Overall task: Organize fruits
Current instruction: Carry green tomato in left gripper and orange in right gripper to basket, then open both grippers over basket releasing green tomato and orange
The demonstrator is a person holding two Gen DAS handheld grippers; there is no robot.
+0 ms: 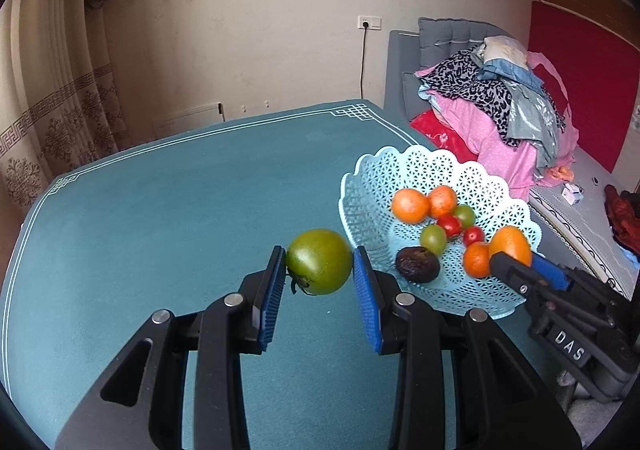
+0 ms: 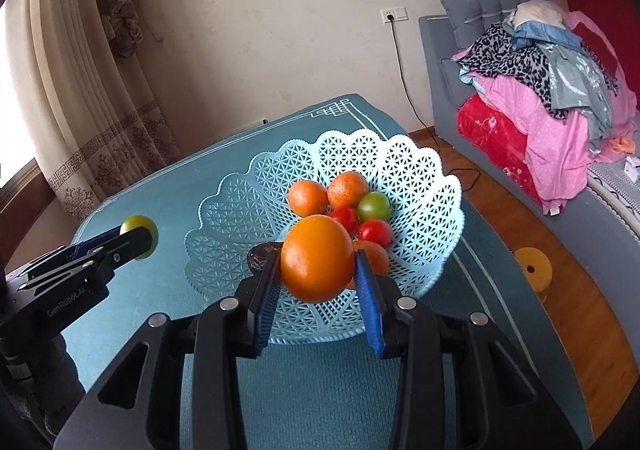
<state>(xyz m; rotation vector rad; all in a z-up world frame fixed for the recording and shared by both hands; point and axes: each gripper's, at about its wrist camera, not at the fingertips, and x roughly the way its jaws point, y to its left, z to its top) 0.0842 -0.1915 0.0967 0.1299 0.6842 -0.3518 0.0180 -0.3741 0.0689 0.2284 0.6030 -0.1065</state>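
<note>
My left gripper (image 1: 320,270) is shut on a large green tomato (image 1: 319,267) and holds it above the teal tablecloth, just left of the light-blue lattice basket (image 1: 400,166). My right gripper (image 2: 318,270) is shut on a big orange (image 2: 317,258) and holds it over the basket (image 2: 240,210). In the basket lie several oranges (image 2: 307,197), red tomatoes (image 2: 375,232), a green tomato (image 2: 374,207) and a dark wrinkled fruit (image 1: 417,264). The right gripper with its orange (image 1: 510,244) shows in the left wrist view; the left gripper with the green tomato (image 2: 138,226) shows in the right wrist view.
The table with the teal cloth (image 1: 160,210) stands near a wall. A grey sofa with a heap of clothes (image 1: 512,106) is on the right. A curtain (image 1: 60,70) hangs on the left. A yellow stool (image 2: 532,266) stands on the wooden floor.
</note>
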